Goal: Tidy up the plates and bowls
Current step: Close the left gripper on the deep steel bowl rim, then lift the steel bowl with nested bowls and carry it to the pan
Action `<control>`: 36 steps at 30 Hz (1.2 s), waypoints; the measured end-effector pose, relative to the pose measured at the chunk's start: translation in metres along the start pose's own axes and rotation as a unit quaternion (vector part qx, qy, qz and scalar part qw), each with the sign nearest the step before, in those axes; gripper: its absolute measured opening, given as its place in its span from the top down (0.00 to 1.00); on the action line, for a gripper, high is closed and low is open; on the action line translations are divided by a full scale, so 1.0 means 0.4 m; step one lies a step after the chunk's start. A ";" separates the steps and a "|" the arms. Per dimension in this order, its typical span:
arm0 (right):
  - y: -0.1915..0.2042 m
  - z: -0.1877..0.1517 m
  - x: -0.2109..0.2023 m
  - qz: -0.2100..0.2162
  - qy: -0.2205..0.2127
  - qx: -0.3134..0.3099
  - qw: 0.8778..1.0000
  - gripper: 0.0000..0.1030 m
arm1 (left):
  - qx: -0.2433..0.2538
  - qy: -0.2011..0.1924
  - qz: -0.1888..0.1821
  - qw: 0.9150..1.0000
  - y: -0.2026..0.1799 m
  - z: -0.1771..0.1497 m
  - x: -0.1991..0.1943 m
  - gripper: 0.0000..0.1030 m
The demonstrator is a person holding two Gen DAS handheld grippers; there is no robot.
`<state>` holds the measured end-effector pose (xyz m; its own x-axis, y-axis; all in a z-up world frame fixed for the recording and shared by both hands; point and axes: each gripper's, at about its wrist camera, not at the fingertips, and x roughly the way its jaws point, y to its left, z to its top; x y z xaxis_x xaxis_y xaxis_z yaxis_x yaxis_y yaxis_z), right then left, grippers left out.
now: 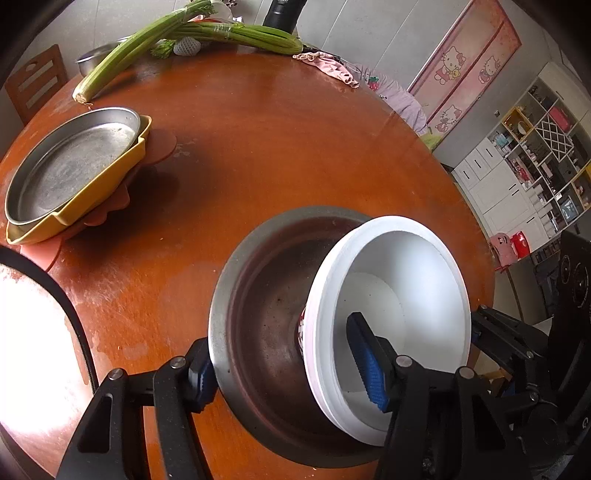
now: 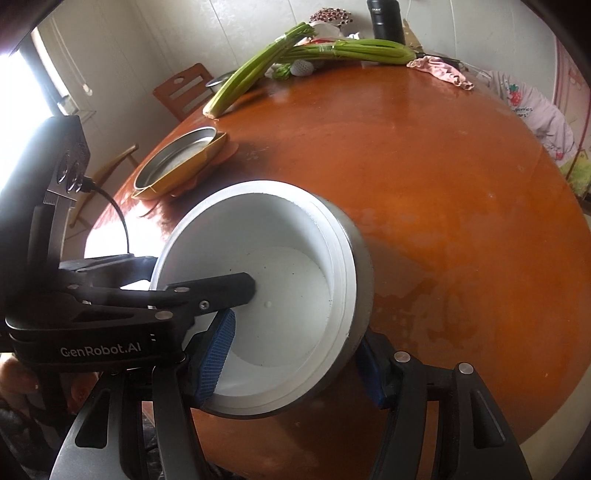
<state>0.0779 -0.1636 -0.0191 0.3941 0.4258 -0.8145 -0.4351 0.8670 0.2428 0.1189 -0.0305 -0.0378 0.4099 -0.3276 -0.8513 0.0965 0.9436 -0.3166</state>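
Round wooden table (image 2: 443,184): my 2 grippers, left (image 1: 291,373) and right (image 2: 295,362), clamp nested steel bowl (image 1: 258,314) and white bowl (image 2: 277,295); "GenRobot.AI" reads clearly; bowl bottoms hidden.

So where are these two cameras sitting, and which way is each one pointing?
Left wrist: sits on the left gripper, looking down along its fingers at the nested bowls clamped between them; the right gripper shows at the right edge.
Right wrist: sits on the right gripper, looking down at the same bowls from the opposite rim; the left gripper reaches in from the left, with a bit of a hand below it.
Shared: the bowls, steel plate, celery, table.
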 end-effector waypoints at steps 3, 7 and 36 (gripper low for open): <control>0.001 0.007 0.003 0.001 0.000 0.004 1.000 0.38 | -0.001 -0.004 -0.006 1.000 0.007 0.006 -0.007 0.41; 0.017 0.027 -0.004 -0.001 -0.005 -0.001 1.000 0.38 | 0.002 -0.020 -0.004 1.000 0.012 0.016 -0.039 0.41; 0.268 0.220 0.010 0.040 -0.050 -0.076 0.995 0.38 | -0.042 -0.111 0.049 0.992 0.220 0.081 -0.268 0.41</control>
<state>0.1043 -0.0462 0.0501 0.4280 0.5228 -0.7372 -0.5833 0.7829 0.2165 0.1130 0.0892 0.0393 0.6034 -0.2065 -0.7702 -0.0262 0.9602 -0.2780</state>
